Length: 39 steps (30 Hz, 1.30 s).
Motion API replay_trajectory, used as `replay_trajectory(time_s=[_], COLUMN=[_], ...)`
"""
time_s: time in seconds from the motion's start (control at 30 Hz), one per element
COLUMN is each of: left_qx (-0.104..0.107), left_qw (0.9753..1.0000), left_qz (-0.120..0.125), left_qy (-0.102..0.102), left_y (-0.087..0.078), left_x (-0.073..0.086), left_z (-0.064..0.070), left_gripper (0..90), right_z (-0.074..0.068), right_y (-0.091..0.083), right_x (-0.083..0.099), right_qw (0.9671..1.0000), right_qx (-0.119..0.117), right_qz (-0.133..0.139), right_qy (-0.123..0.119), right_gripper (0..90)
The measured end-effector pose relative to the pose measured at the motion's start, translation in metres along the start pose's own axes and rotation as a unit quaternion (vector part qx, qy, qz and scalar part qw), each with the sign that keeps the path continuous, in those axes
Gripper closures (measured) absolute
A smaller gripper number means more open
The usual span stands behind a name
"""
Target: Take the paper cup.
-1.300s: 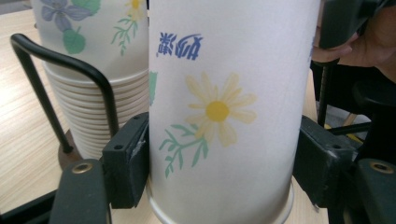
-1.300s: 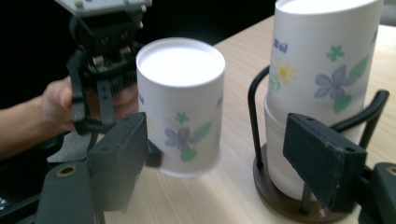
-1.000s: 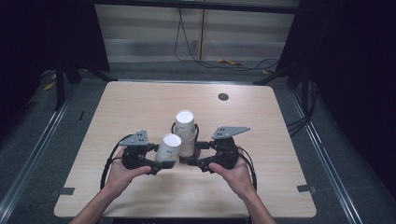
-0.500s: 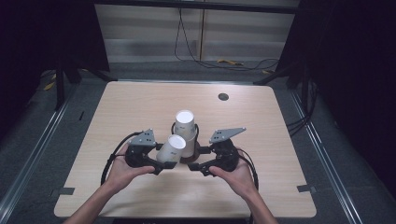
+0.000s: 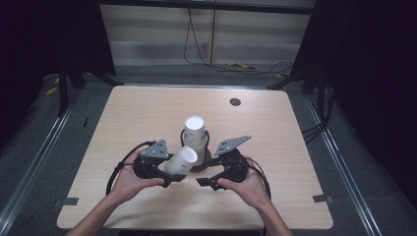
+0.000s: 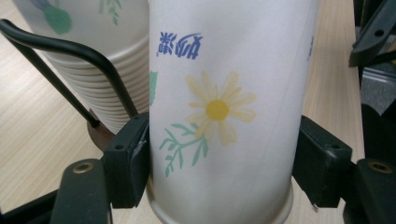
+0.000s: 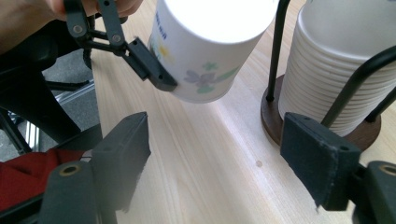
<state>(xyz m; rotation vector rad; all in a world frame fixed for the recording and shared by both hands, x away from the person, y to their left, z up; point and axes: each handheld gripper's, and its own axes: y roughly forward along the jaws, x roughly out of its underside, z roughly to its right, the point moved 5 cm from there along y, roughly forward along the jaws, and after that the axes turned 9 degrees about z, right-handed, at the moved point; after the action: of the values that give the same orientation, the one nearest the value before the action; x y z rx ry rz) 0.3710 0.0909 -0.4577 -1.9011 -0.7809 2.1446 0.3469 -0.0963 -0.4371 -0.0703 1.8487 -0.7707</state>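
Held paper cup (image 5: pixel 181 160) now tipped further sideways than half second ago, drawn slightly away from cup stack (image 5: pixel 195 131), white bottom facing up and right. Cup sits just left of stack, above table (image 5: pixel 295 147), not touching stack. Left gripper (image 6: pixel 219 154) clamped on cup, one jaw against each side of flower-printed wall. Stack stands upside down in black wire holder (image 7: pixel 275 51) on round brown base. Right gripper (image 7: pixel 217 158) just right of stack, jaws spread, nothing between them, pointing at cup.

A pale wooden table (image 5: pixel 147 113) bears a wire-framed cup stack (image 5: pixel 195 135) and a dark disc (image 5: pixel 235 102).
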Motion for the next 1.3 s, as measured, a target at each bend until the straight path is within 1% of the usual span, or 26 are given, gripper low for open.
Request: replay_trajectory(time_s=[0.1, 0.17, 0.27, 0.3, 0.4, 0.43, 0.47, 0.5, 0.53, 0.57, 0.63, 0.7, 0.73, 0.77, 0.8, 0.83, 0.87, 0.9, 0.97, 1.07, 1.1, 1.13, 1.2, 1.23, 1.27, 1.3], left_qx=[0.003, 0.007, 0.010, 0.011, 0.015, 0.014, 0.014, 0.018, 0.019, 0.021, 0.025, 0.036, 0.038, 0.034, 0.034, 0.031, 0.029, 0.029, 0.029, 0.009, 0.010, 0.014, 0.011, 0.013, 0.014, 0.013], left_qw=[1.0000, 0.9998, 0.9996, 0.9997, 0.9994, 0.9992, 0.9992, 0.9985, 0.9984, 0.9978, 0.9977, 0.9976, 0.9973, 0.9973, 0.9966, 0.9967, 0.9963, 0.9960, 0.9959, 0.9927, 0.9917, 0.9911, 0.9904, 0.9900, 0.9905, 0.9907], left_qz=[-0.008, -0.015, -0.023, -0.021, -0.030, -0.035, -0.035, -0.045, -0.048, -0.055, -0.056, -0.052, -0.056, -0.058, -0.065, -0.065, -0.070, -0.072, -0.073, -0.104, -0.112, -0.119, -0.124, -0.127, -0.124, -0.123], left_qy=[0.001, 0.009, 0.012, 0.010, 0.012, 0.016, 0.016, 0.023, 0.023, 0.030, 0.028, 0.025, 0.027, 0.031, 0.039, 0.038, 0.041, 0.044, 0.044, 0.061, 0.062, 0.059, 0.059, 0.059, 0.057, 0.058], left_y=[0.002, 0.003, 0.005, 0.006, 0.009, 0.010, 0.010, 0.012, 0.013, 0.013, 0.014, 0.014, 0.014, 0.014, 0.013, 0.013, 0.012, 0.012, 0.012, 0.015, 0.016, 0.016, 0.017, 0.017, 0.018, 0.018], left_x=[0.002, 0.002, 0.003, 0.004, 0.005, 0.005, 0.005, 0.007, 0.007, 0.007, 0.007, 0.006, 0.006, 0.005, 0.005, 0.004, 0.003, 0.003, 0.003, 0.006, 0.007, 0.008, 0.009, 0.009, 0.009, 0.010], left_z=[0.003, 0.003, 0.005, 0.006, 0.008, 0.009, 0.009, 0.010, 0.011, 0.011, 0.012, 0.014, 0.015, 0.016, 0.017, 0.018, 0.018, 0.019, 0.019, 0.018, 0.018, 0.019, 0.019, 0.019, 0.020, 0.020], left_gripper=[29.8, 30.1, 30.1, 30.1, 30.1, 30.2, 30.2, 30.2, 30.2, 30.1, 30.1, 30.2, 30.3, 30.4, 30.4, 30.4, 30.4, 30.5, 30.5, 30.6, 30.6, 30.6, 30.6, 30.6, 30.6, 30.6], right_z=[0.001, 0.001, 0.001, 0.001, 0.001, 0.001, 0.001, 0.001, 0.001, 0.001, 0.002, 0.002, 0.001, 0.001, 0.001, 0.001, 0.001, 0.001, 0.001, 0.001, 0.001, 0.001, 0.001, 0.001, 0.000, 0.001], right_y=[0.000, 0.001, 0.001, 0.002, 0.002, 0.002, 0.002, 0.002, 0.002, 0.002, 0.003, 0.004, 0.004, 0.005, 0.005, 0.004, 0.004, 0.004, 0.004, 0.005, 0.005, 0.005, 0.007, 0.007, 0.007, 0.007], right_x=[0.001, 0.002, 0.003, 0.004, 0.004, 0.004, 0.005, 0.005, 0.005, 0.005, 0.006, 0.007, 0.007, 0.008, 0.008, 0.009, 0.009, 0.009, 0.009, 0.010, 0.011, 0.011, 0.012, 0.012, 0.013, 0.013], right_qw=[1.0000, 0.9999, 0.9998, 0.9997, 0.9996, 0.9995, 0.9995, 0.9995, 0.9995, 0.9994, 0.9992, 0.9990, 0.9987, 0.9987, 0.9985, 0.9984, 0.9984, 0.9984, 0.9983, 0.9981, 0.9980, 0.9975, 0.9970, 0.9965, 0.9956, 0.9955], right_qx=[0.002, 0.005, 0.008, 0.011, 0.012, 0.011, 0.011, 0.010, 0.010, 0.009, 0.007, 0.003, 0.001, -0.002, -0.001, -0.001, 0.000, 0.002, 0.002, 0.002, 0.001, 0.003, 0.002, 0.002, 0.005, 0.003], right_qz=[-0.006, -0.011, -0.019, -0.022, -0.027, -0.029, -0.030, -0.031, -0.031, -0.033, -0.040, -0.045, -0.050, -0.051, -0.054, -0.056, -0.057, -0.057, -0.058, -0.062, -0.064, -0.070, -0.078, -0.083, -0.093, -0.095], right_qy=[0.000, 0.001, 0.001, 0.001, 0.003, 0.002, 0.003, 0.004, 0.003, 0.004, 0.005, 0.006, 0.006, 0.006, 0.005, 0.006, 0.006, 0.007, 0.006, 0.003, 0.002, 0.005, 0.006, 0.003, 0.006, 0.002], right_gripper=[22.4, 19.1, 17.0, 16.1, 16.0, 16.1, 16.1, 16.0, 16.1, 16.1, 16.0, 16.1, 16.1, 16.1, 16.1, 16.1, 16.1, 16.1, 17.0, 17.0, 17.0, 17.0, 17.2, 17.3, 17.4, 17.3])
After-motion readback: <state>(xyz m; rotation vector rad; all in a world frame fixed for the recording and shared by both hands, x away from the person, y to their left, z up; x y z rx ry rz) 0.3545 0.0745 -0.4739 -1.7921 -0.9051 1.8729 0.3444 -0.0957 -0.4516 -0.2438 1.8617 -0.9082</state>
